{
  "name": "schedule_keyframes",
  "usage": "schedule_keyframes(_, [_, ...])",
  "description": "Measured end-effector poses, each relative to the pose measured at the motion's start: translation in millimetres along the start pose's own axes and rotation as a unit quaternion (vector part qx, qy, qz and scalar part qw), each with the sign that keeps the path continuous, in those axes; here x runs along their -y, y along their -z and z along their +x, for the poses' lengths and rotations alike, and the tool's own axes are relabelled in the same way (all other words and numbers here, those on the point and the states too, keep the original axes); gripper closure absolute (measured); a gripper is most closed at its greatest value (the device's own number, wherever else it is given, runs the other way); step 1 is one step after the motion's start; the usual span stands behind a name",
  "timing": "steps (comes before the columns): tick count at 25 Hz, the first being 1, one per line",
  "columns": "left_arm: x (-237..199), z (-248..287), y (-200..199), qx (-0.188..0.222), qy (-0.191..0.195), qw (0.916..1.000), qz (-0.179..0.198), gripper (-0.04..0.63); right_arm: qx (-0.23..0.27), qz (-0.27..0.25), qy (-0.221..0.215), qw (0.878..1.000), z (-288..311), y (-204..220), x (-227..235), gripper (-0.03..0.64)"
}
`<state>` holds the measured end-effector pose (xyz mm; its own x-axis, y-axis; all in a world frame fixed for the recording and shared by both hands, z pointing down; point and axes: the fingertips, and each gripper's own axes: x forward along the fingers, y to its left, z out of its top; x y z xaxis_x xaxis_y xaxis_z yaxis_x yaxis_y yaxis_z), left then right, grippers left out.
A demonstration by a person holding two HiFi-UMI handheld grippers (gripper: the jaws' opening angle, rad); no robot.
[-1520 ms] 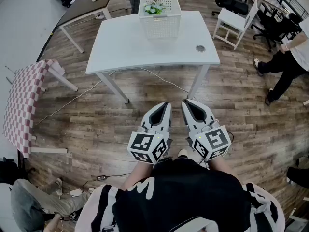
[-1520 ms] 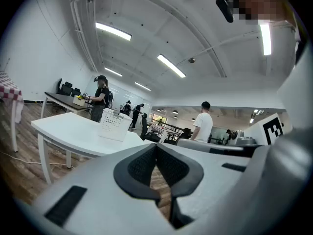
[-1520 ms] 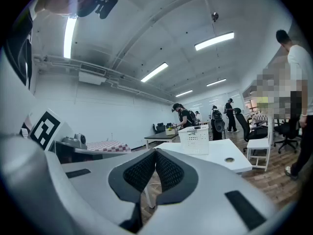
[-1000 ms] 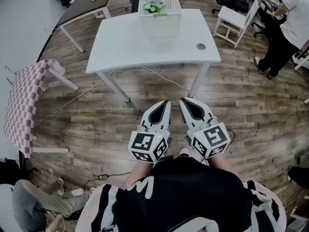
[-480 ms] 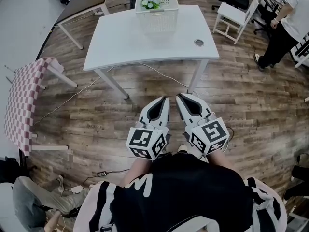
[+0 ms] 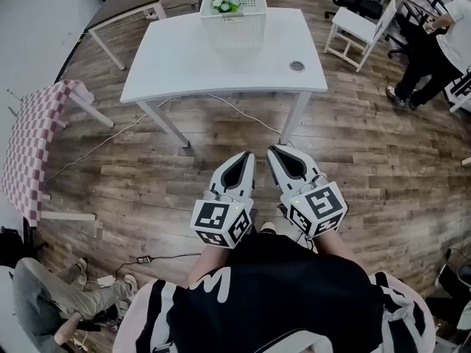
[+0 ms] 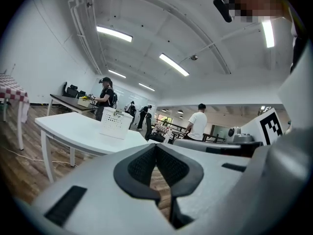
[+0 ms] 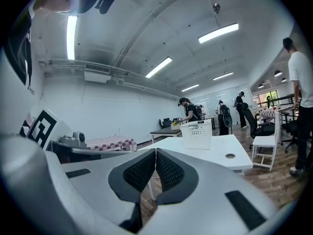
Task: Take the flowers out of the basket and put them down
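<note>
Both the left gripper (image 6: 247,157) and right gripper (image 6: 274,151) are closed and empty, held side by side, apparently because the flowers (image 6: 224,4) lie in the basket (image 6: 234,24) on the table (image 6: 221,68), well ahead, beyond reach.

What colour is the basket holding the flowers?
The basket is white, with perforated walls; the head view shows it best.
</note>
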<state>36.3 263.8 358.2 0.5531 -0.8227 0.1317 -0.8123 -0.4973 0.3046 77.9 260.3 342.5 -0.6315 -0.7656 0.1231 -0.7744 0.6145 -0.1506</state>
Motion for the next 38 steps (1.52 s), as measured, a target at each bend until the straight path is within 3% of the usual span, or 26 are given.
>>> schedule_keyframes(6, [-10, 2, -1, 0.002, -0.017, 0.9998, -0.008, 0.589, -0.003, 0.01, -0.016, 1.0, 9, 5, -1, 0.598])
schedule_keyframes(12, [-27, 19, 0, -0.001, -0.01, 0.9998, -0.015, 0.589, -0.006, 0.004, -0.013, 1.0, 29, 7, 7, 0.598])
schedule_keyframes(25, [-97, 122, -43, -0.011, 0.03, 0.9995, 0.003, 0.589, 0.007, 0.011, 0.04, 0.999, 122, -21, 83, 0.598])
schedule_keyframes(38, [-166, 191, -80, -0.026, 0.046, 0.9985, 0.016, 0.589, 0.016, 0.022, 0.045, 0.999, 221, -46, 123, 0.598])
